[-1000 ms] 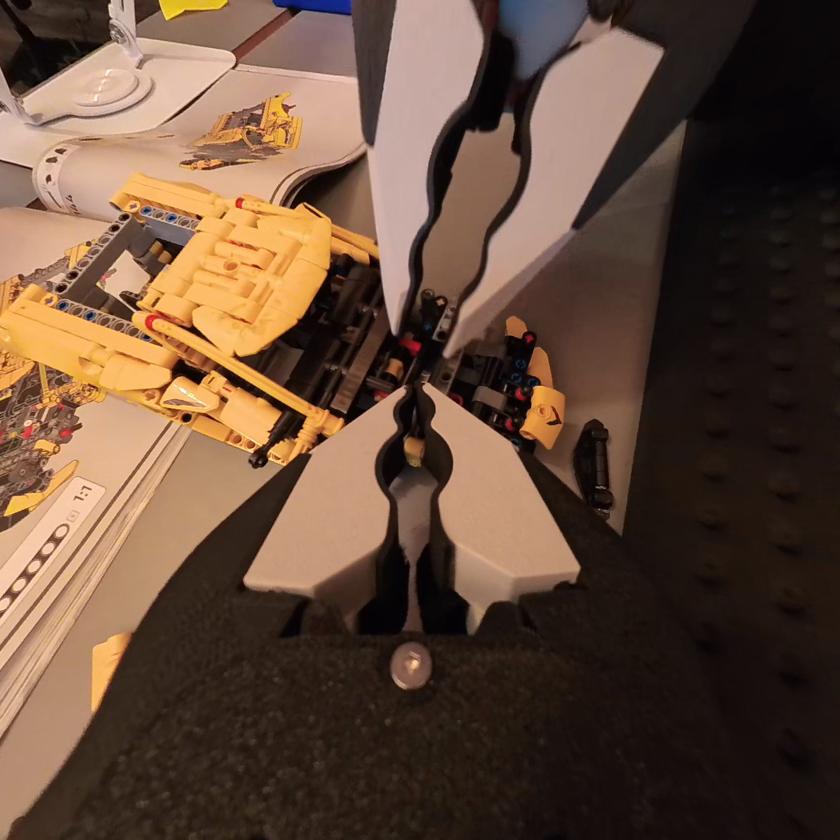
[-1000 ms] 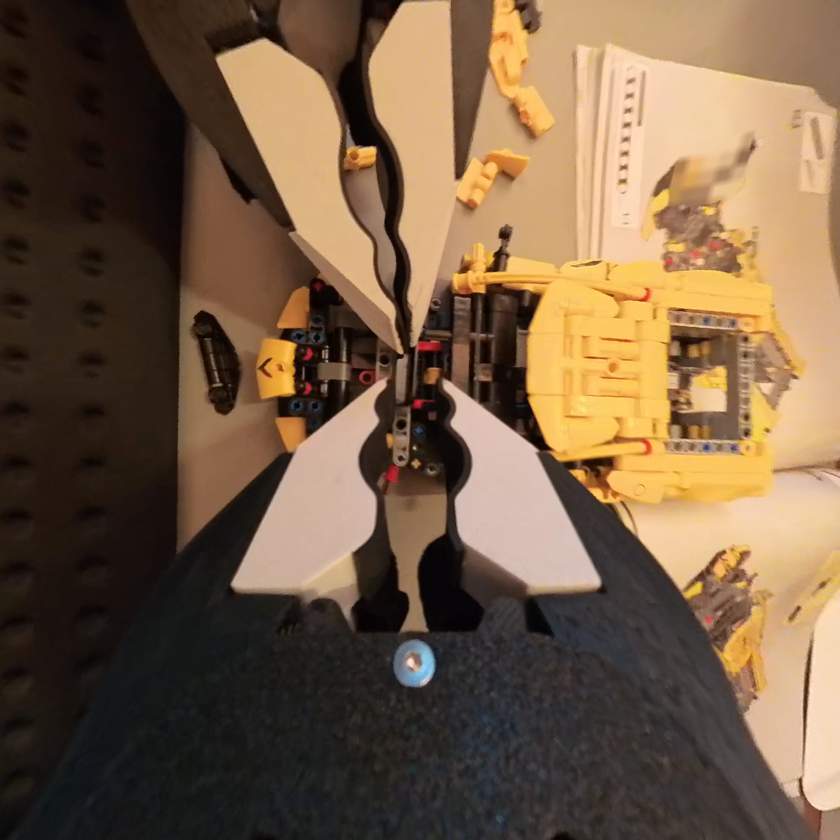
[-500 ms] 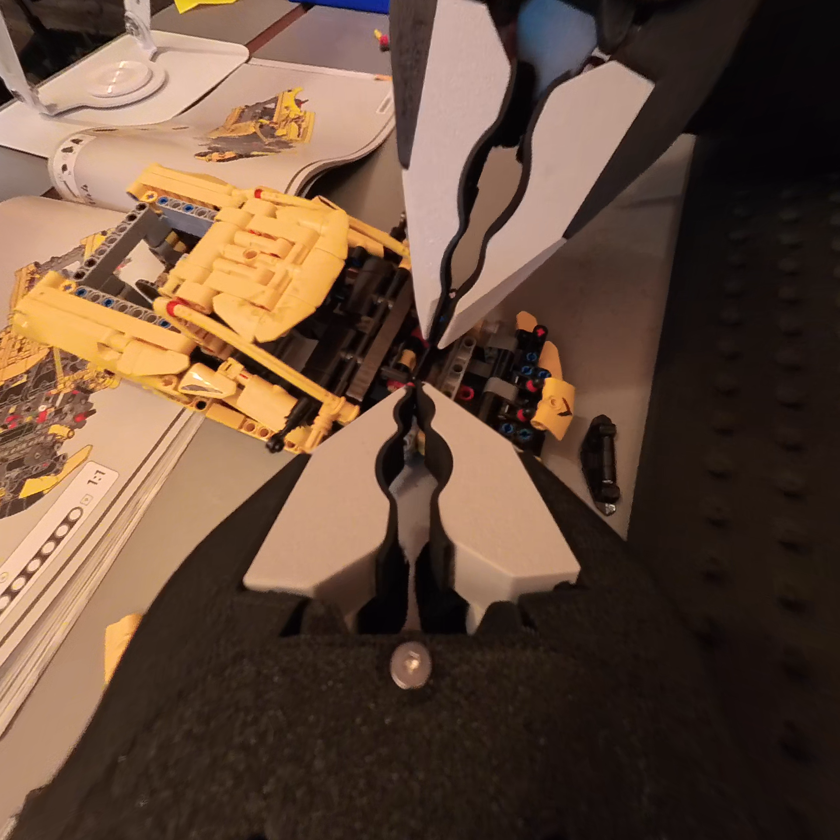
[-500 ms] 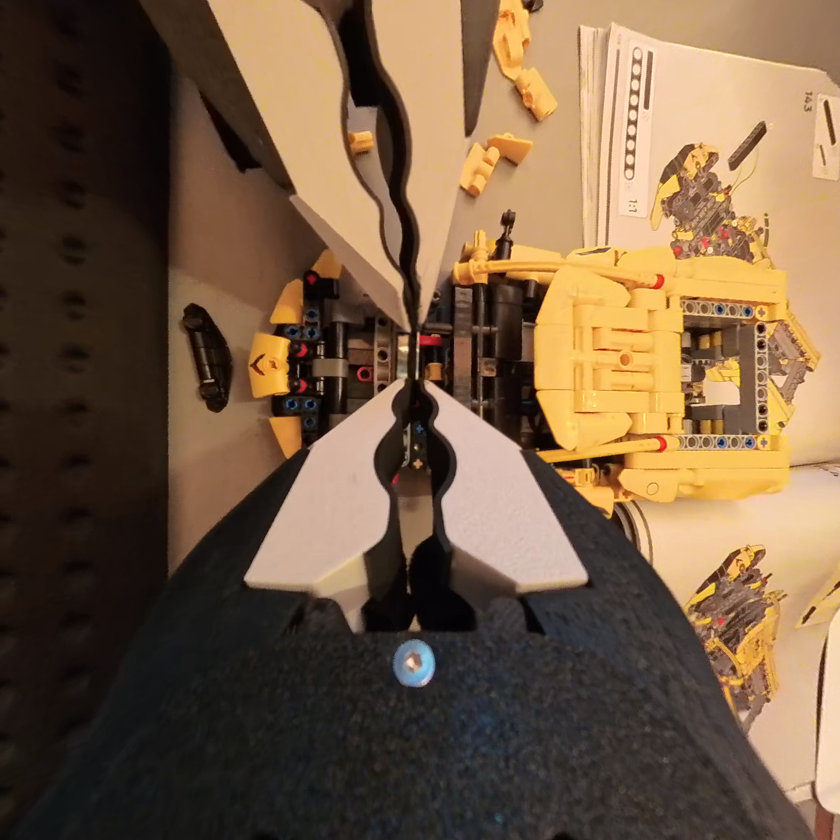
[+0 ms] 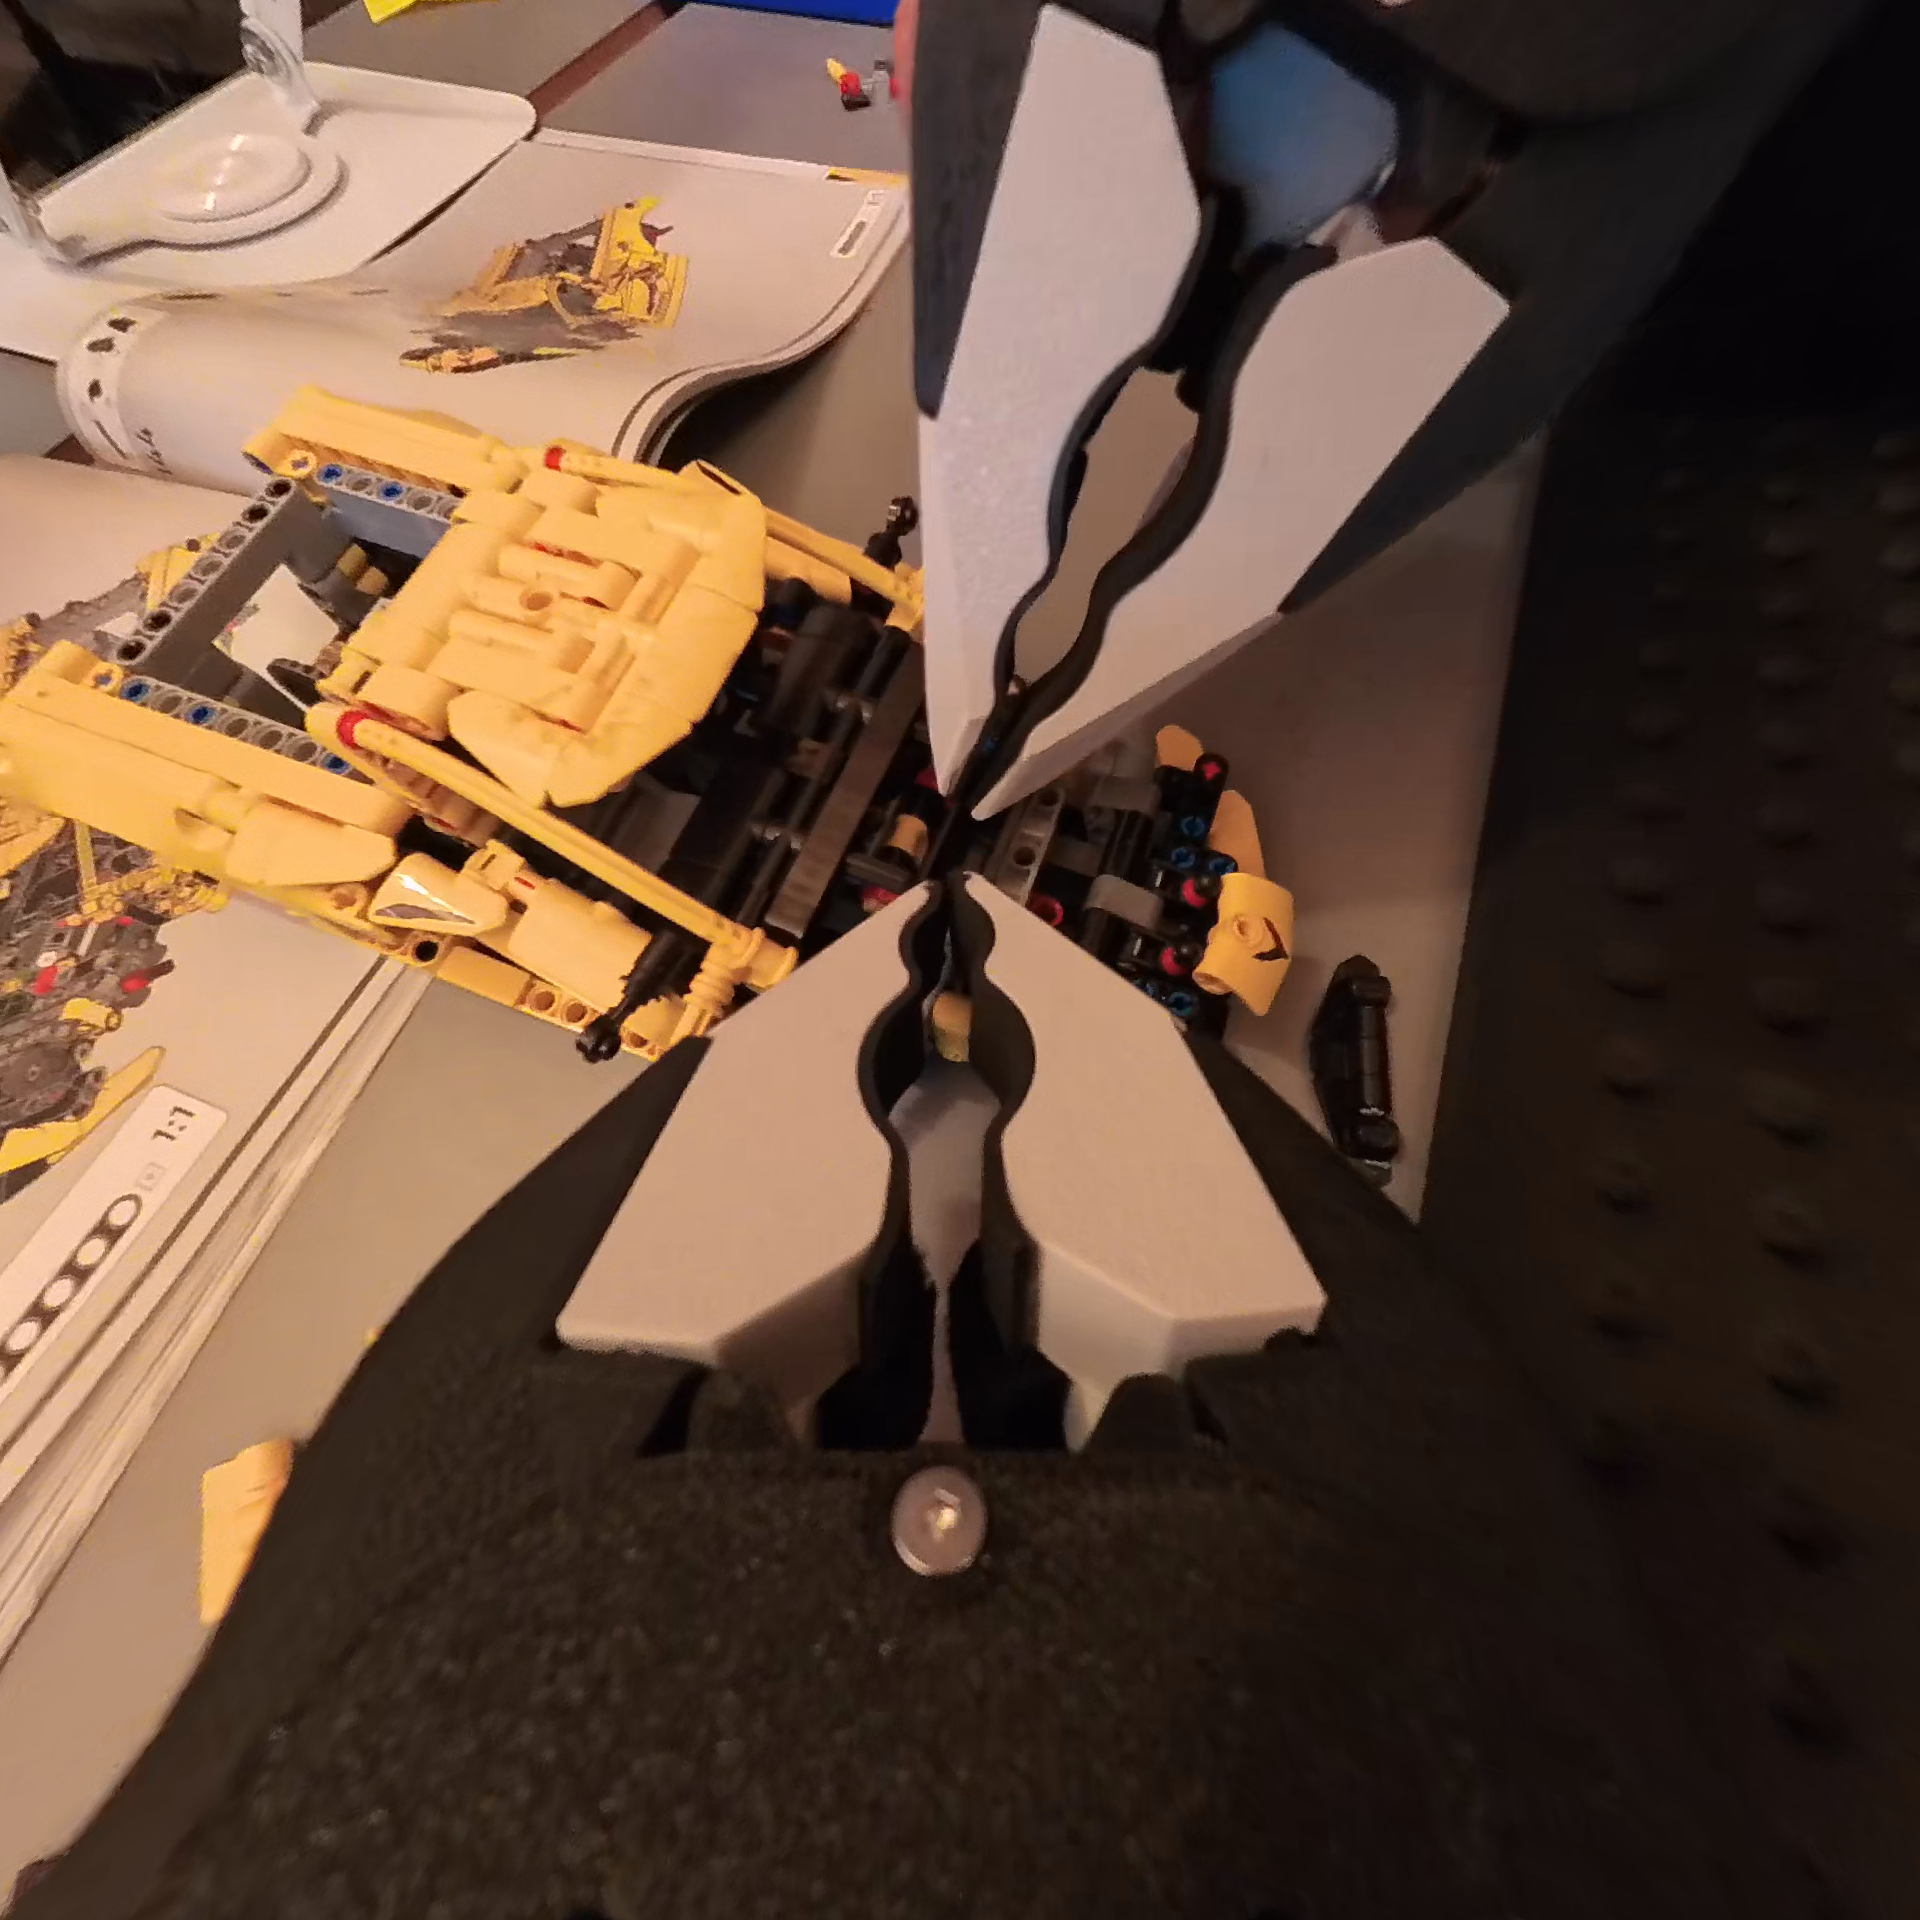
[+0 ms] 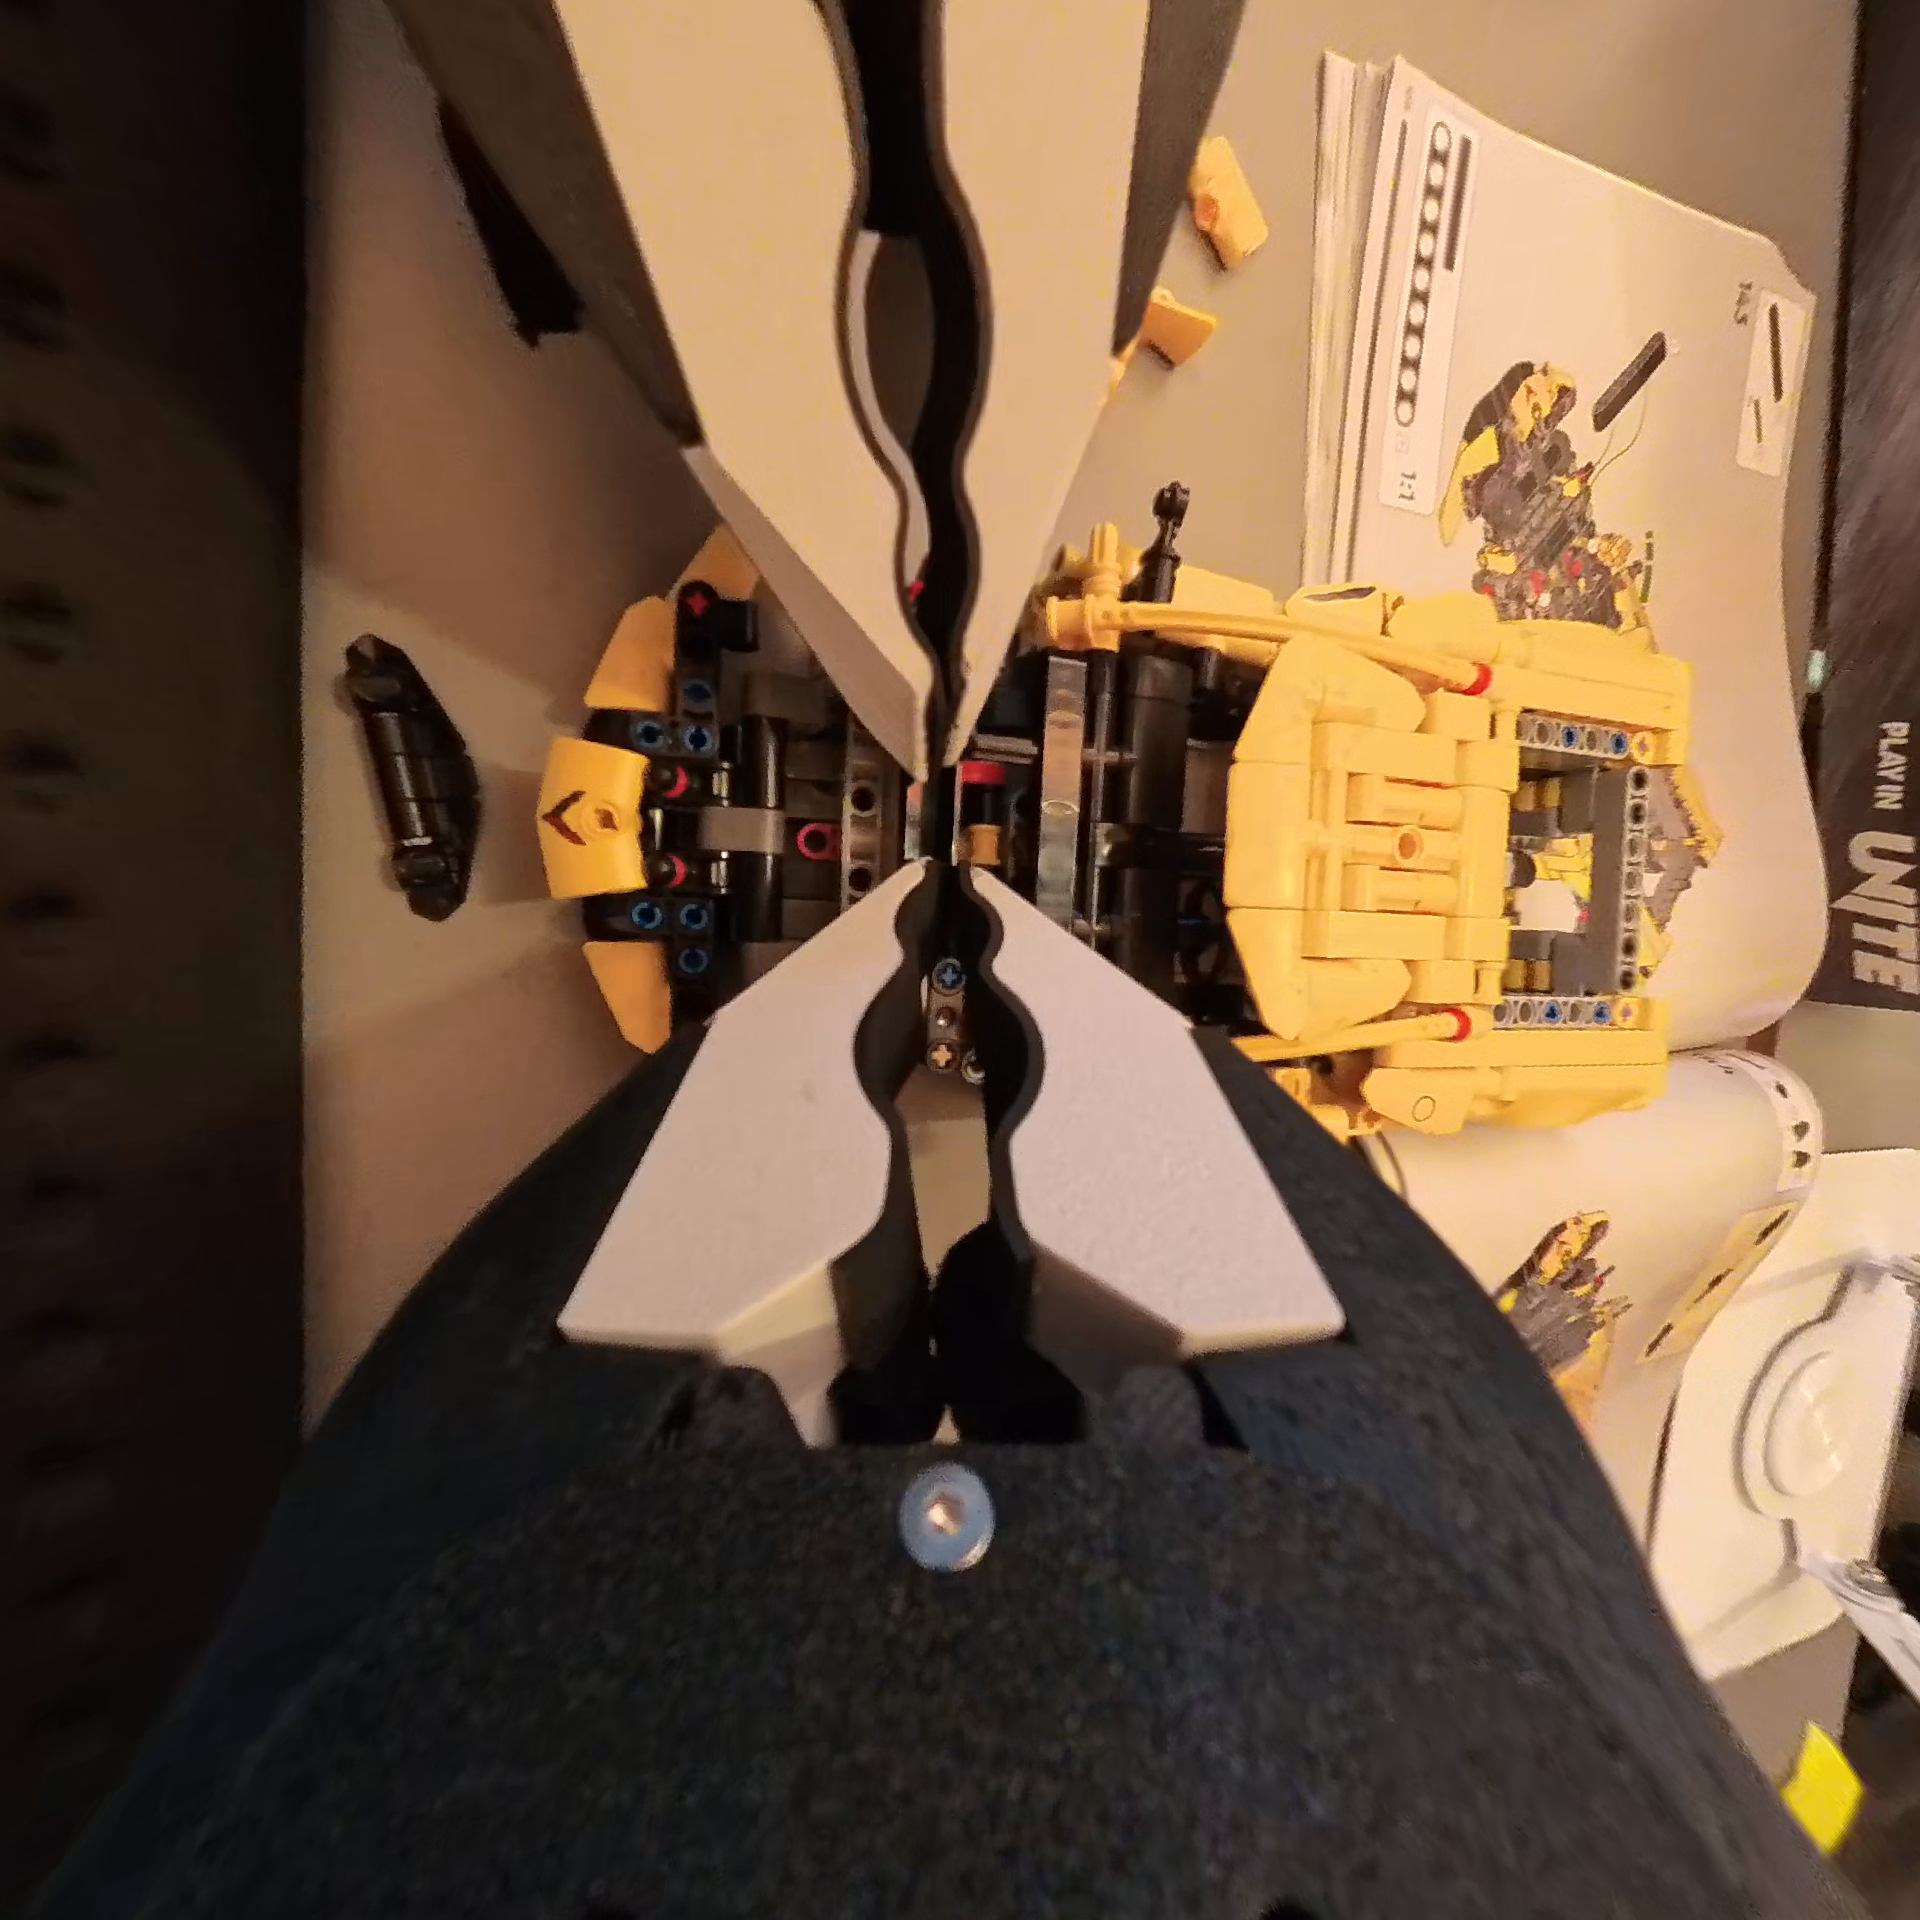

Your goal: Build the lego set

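Note:
A yellow and black lego vehicle model point(image 5: 551, 644) lies on the grey table, partly on an open instruction booklet point(image 5: 125, 1091). My left gripper point(image 5: 945, 894) is shut on a thin part in the model's black middle section. My right gripper point(image 5: 961, 795) comes in from above, tip to tip with it. In the right wrist view the model point(image 6: 1371, 831) lies to the right. There my right gripper point(image 6: 945, 873) is shut on the same middle section, with a short grey beam point(image 6: 945, 1023) showing between its fingers. The left gripper point(image 6: 940, 743) meets it from above.
A loose black piece point(image 5: 1351, 1060) lies beside the model's rounded yellow end, also in the right wrist view point(image 6: 416, 769). Loose yellow pieces point(image 6: 1226, 203) lie near the booklet point(image 6: 1507, 312). A white stand base point(image 5: 239, 177) sits behind. A dark studded surface point(image 5: 1714, 935) borders the table. The grippers are tip to tip, or close to it.
My right gripper has closed from slightly open onto the model's middle. Both grippers have drawn together until their tips nearly meet. The left gripper has stayed shut.

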A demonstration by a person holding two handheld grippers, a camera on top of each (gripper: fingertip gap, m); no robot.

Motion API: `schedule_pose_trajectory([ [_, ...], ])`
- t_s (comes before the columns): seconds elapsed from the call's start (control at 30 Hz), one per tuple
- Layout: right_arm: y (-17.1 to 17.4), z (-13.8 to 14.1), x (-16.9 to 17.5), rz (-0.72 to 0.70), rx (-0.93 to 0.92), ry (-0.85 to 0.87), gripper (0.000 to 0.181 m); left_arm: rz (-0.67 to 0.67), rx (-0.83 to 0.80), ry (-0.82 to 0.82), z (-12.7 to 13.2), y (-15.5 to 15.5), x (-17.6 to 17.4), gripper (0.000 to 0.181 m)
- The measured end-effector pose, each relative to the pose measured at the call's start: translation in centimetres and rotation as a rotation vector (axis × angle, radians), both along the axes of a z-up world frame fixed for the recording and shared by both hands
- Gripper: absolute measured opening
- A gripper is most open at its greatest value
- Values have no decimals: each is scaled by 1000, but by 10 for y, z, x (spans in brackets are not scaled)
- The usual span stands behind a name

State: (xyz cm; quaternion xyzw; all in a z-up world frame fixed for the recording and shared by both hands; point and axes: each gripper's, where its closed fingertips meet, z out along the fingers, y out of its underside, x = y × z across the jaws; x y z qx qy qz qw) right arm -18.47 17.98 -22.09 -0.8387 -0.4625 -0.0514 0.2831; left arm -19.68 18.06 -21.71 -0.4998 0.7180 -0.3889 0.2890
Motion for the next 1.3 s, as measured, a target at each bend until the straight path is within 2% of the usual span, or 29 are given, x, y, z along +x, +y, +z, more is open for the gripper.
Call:
schedule_pose_trajectory([
  [0.1,0,0,0,14,41,-55,0,7,-46,26,-1,-2,0,0],
  [0.23,-1,0,-1,6,88,-83,0,2,25,18,-2,-4,0,0],
  [0.43,-1,-1,-1,-76,-16,119,0,15,-16,28,-2,-4,1,0],
  [0.6,-2,10,4,-75,64,151,4,37,-117,-5,8,6,-7,0],
  [0.67,-9,23,5,-85,86,261,11,70,-172,-53,20,13,-11,1],
  [0.73,-28,31,-8,-31,54,419,10,79,-166,-100,29,16,-12,1],
  [0.87,-65,16,-40,62,-48,585,11,-28,-130,-70,24,-4,-25,7],
  [1.0,-75,-7,-51,28,-48,524,13,-233,-112,18,11,-42,-53,8],
  [1.13,-77,-22,-57,9,-66,464,11,-298,-56,177,-21,-56,-64,20],
  [1.3,-71,-31,-58,1,-104,434,10,-296,-93,202,-22,-57,-63,18],
])
